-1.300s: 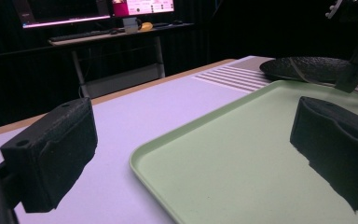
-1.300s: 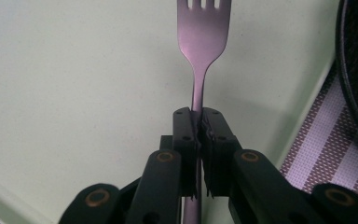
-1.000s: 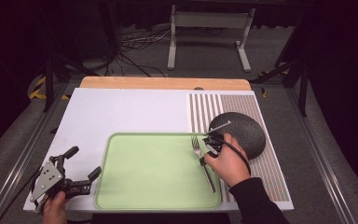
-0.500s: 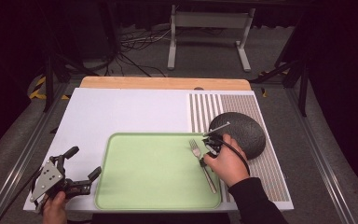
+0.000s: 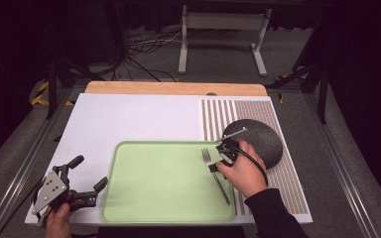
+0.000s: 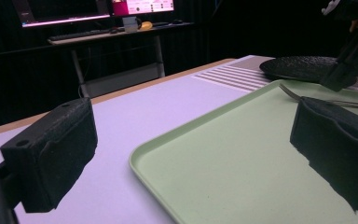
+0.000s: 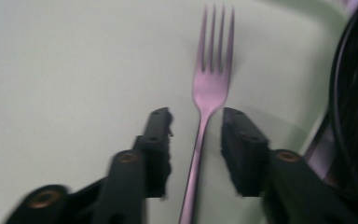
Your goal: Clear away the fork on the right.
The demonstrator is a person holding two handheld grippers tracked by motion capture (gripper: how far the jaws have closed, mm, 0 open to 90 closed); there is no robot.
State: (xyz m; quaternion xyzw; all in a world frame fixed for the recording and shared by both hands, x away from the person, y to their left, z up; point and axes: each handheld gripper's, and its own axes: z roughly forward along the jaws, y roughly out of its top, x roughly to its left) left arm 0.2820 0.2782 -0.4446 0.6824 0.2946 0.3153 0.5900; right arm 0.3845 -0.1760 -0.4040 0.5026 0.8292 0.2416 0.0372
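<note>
A metal fork (image 5: 207, 156) lies on the right part of a pale green tray (image 5: 154, 183), tines pointing away from me. My right gripper (image 5: 217, 162) hangs over the fork's neck. In the right gripper view the two jaws stand open on either side of the fork (image 7: 209, 88) handle, with a gap at each side, right gripper (image 7: 196, 135). My left gripper (image 5: 89, 171) rests open at the tray's left edge with nothing between its fingers. The left gripper (image 6: 193, 154) view looks across the tray (image 6: 168, 140) toward the fork (image 6: 307, 97).
A dark round plate (image 5: 260, 136) sits just right of the tray on a striped mat (image 5: 218, 116), close behind my right hand. The white table top (image 5: 129, 119) lies open behind the tray. A wooden strip (image 5: 173, 88) runs along the far edge.
The right hand and its gripper have shifted only slightly over the fork. The left gripper has stayed where it was.
</note>
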